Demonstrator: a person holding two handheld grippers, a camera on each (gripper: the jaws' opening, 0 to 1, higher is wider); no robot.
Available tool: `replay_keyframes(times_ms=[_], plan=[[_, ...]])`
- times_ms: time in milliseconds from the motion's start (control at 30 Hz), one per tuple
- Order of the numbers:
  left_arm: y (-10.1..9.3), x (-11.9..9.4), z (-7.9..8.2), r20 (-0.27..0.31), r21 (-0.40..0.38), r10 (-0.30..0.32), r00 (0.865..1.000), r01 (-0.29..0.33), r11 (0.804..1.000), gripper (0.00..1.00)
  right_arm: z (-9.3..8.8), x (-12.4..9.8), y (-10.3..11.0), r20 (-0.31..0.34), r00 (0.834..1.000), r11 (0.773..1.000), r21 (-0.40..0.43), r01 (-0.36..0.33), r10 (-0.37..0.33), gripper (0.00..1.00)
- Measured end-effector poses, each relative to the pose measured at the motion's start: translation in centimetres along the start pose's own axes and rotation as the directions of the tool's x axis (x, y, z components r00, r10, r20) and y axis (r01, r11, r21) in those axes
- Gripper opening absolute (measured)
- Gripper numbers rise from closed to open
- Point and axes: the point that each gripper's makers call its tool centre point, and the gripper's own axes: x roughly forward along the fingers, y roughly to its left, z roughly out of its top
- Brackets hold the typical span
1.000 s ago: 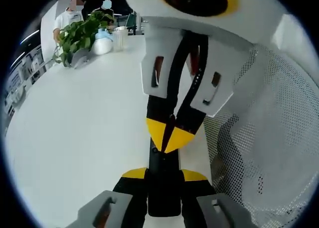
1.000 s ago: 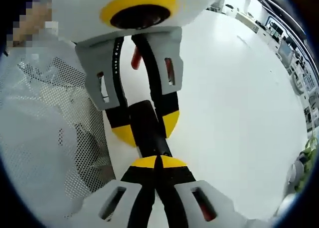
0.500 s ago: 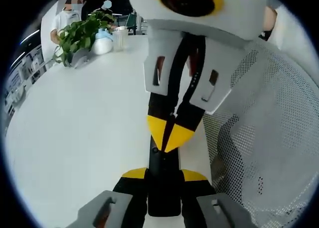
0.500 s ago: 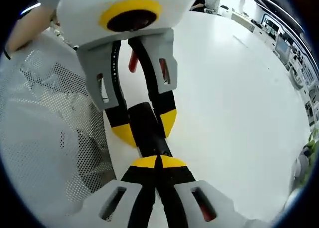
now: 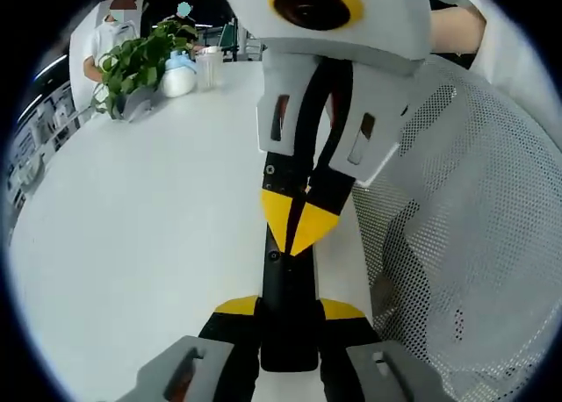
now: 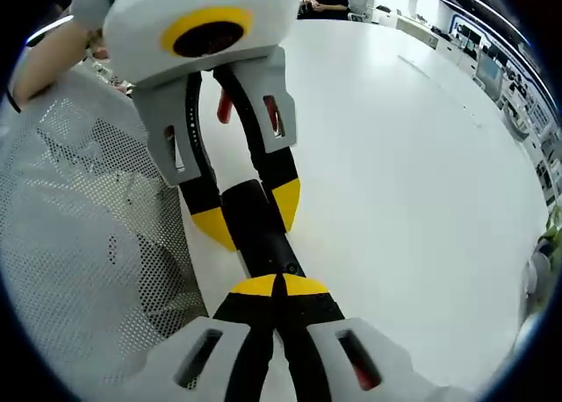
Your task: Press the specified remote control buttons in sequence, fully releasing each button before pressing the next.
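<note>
Hand-held grippers and white mesh clothing

Each hand-held gripper (image 5: 299,226) (image 6: 279,283) is showing black jaws, yellow tips, grey slotted mounts; the person is wearing a perforated white garment (image 5: 465,244).

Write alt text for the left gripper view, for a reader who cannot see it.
The left gripper holds the near end of a black remote control over a white table, while the right gripper, yellow-tipped and closed, touches its top. White mesh fabric lies to the right; a potted plant stands far off.

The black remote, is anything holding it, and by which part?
The left gripper holds the black remote by one end, its jaws on the two long sides. The right gripper, jaws shut, meets its top face without gripping it.
</note>
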Motion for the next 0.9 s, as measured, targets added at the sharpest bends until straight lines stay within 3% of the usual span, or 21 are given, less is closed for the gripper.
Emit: replay_keyframes(times_ms=[367,467,900], plan=[[0.0,0.0,0.0,0.001,0.006,-0.002,1.0,0.002,1.0,0.24,0.1,0.0,-0.4,0.002,1.0,0.997,0.072,-0.018,0.018,0.0],[0.0,0.0,0.0,0.002,0.004,-0.003,1.0,0.003,1.0,0.24,0.2,0.1,-0.9,-0.025,0.999,1.0,-0.002,0.023,-0.023,0.0],[0.0,-0.2,0.1,0.042,-0.038,-0.012,0.999,0.014,0.999,0.24,0.6,0.6,-1.1,-0.093,0.993,0.998,-0.008,-0.069,0.068,0.0]])
